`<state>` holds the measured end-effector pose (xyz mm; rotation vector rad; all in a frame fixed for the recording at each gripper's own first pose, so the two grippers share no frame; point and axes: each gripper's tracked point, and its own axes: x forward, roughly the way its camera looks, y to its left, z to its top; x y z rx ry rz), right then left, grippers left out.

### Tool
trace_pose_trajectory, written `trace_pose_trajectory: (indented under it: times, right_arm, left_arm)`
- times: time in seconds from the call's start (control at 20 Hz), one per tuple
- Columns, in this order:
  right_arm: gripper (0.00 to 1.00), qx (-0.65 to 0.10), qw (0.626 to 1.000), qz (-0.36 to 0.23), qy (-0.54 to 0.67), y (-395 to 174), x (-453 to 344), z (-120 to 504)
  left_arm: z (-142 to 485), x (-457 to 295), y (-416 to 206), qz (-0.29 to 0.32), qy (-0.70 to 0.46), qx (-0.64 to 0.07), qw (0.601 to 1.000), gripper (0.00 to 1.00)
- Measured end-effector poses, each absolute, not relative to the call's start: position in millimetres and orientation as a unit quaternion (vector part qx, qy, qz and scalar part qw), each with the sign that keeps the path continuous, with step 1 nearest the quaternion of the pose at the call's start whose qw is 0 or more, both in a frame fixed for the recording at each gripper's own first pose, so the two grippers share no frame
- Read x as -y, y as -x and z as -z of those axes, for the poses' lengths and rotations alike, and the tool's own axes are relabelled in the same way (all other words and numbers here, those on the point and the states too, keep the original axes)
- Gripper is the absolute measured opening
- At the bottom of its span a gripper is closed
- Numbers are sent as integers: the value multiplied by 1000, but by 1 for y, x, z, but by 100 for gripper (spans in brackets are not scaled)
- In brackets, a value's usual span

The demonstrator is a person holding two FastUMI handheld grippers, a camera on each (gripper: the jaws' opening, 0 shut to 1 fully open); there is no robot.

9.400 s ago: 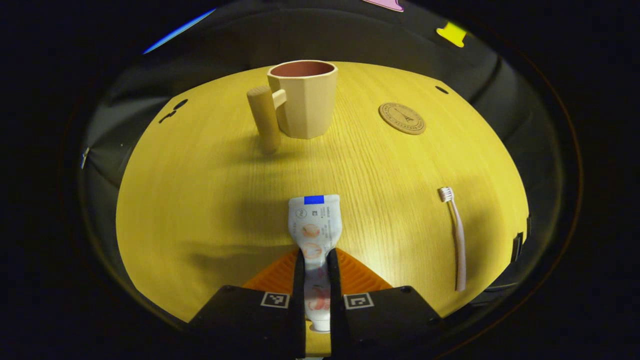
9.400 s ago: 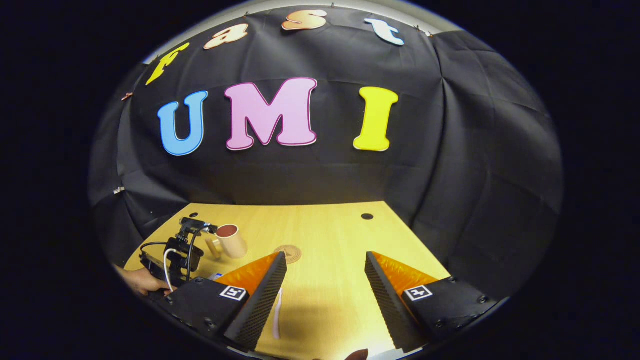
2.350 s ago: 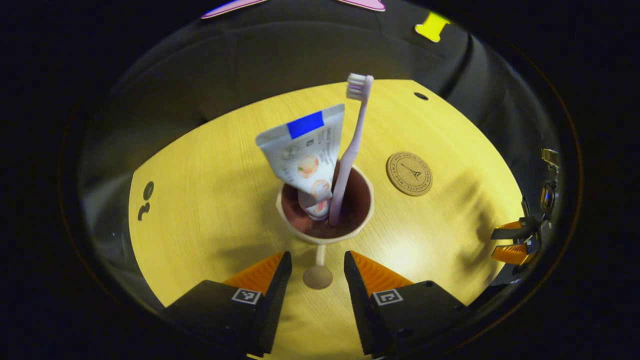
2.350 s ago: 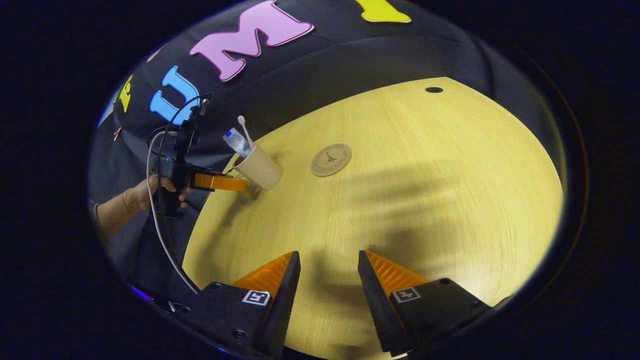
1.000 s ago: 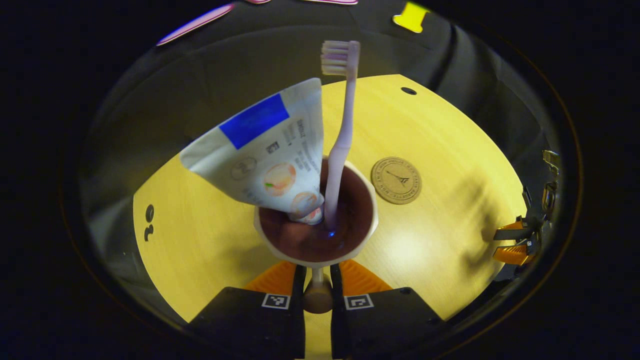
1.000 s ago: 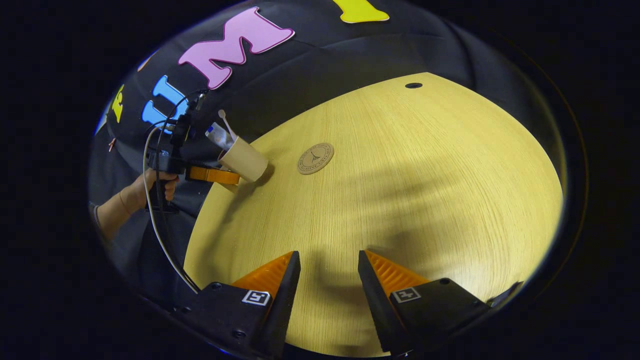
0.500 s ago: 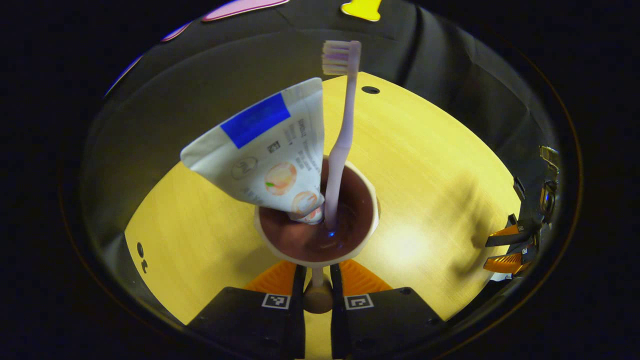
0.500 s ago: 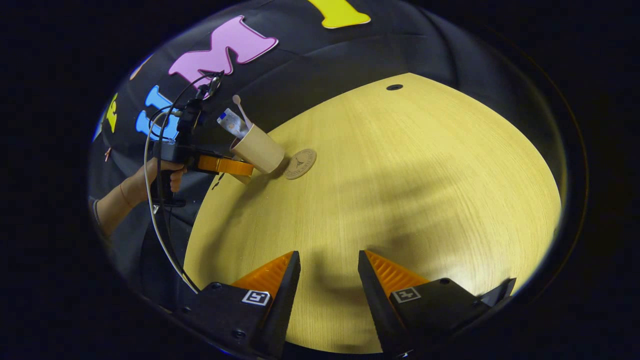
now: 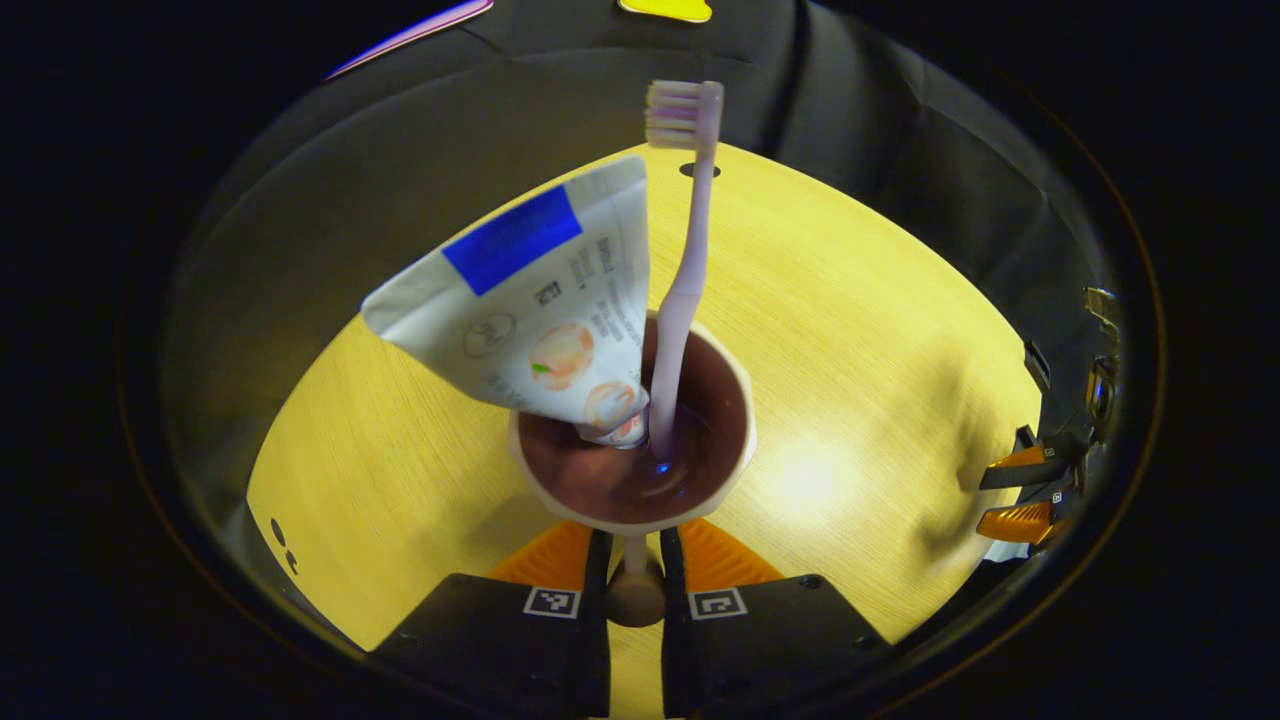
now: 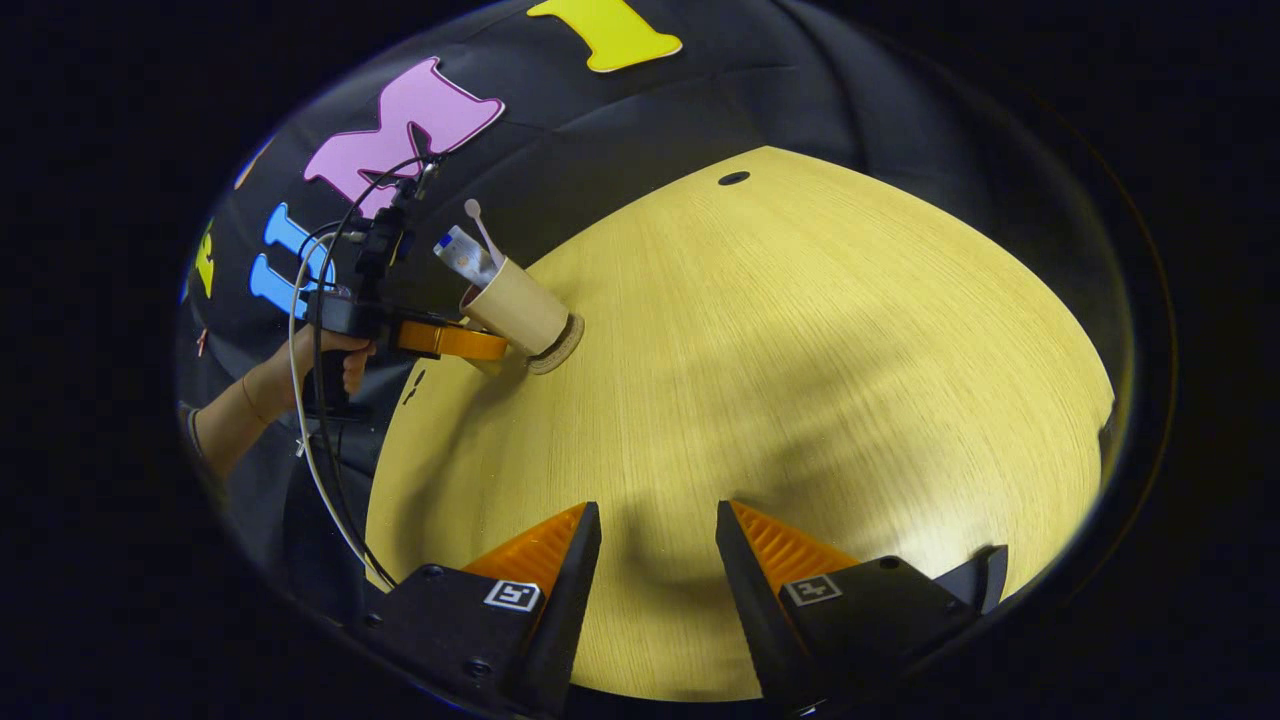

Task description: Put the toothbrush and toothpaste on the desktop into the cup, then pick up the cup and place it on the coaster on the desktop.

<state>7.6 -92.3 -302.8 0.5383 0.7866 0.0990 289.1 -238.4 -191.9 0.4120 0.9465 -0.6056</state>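
The wooden desktop [image 10: 800,380] has a light, fine-grained surface. A small round hole [image 10: 733,178] sits near its far edge. Black cloth [image 10: 850,110] forms the backdrop.
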Motion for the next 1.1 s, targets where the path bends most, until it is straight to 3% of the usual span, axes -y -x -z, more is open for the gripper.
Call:
trace_pose_trajectory:
  times: [0.05,0.1,0.3,0.35,0.45,0.6,0.7,0.8,0.9,1.1]
  right_arm:
    - [73,-379,887,-47,-261,-6,93,303]
    - [72,-380,886,-46,-262,-5,94,303]
    - [73,-381,885,-41,-265,-8,96,302]
    - [72,-380,885,-42,-267,-8,95,303]
    - [72,-379,885,-42,-267,-8,95,304]
    - [72,-380,885,-41,-267,-6,98,304]
    - [72,-380,885,-42,-265,-7,97,305]
    - [72,-380,885,-44,-264,-8,95,305]
    - [73,-380,886,-47,-262,-9,93,305]
    - [72,-379,889,-58,-251,-9,94,299]
  left_arm:
    - [194,240,-290,283,-196,-447,826,20]
    - [196,240,-291,281,-196,-449,825,24]
    - [201,238,-292,281,-194,-455,823,26]
    - [200,236,-291,281,-195,-456,822,31]
    - [196,237,-289,280,-195,-450,825,29]
    - [193,237,-289,285,-191,-442,829,39]
    - [189,238,-285,287,-189,-440,829,66]
    - [184,238,-281,286,-185,-436,833,77]
    - [177,234,-277,281,-179,-430,839,83]
    - [162,219,-256,276,-154,-407,857,88]
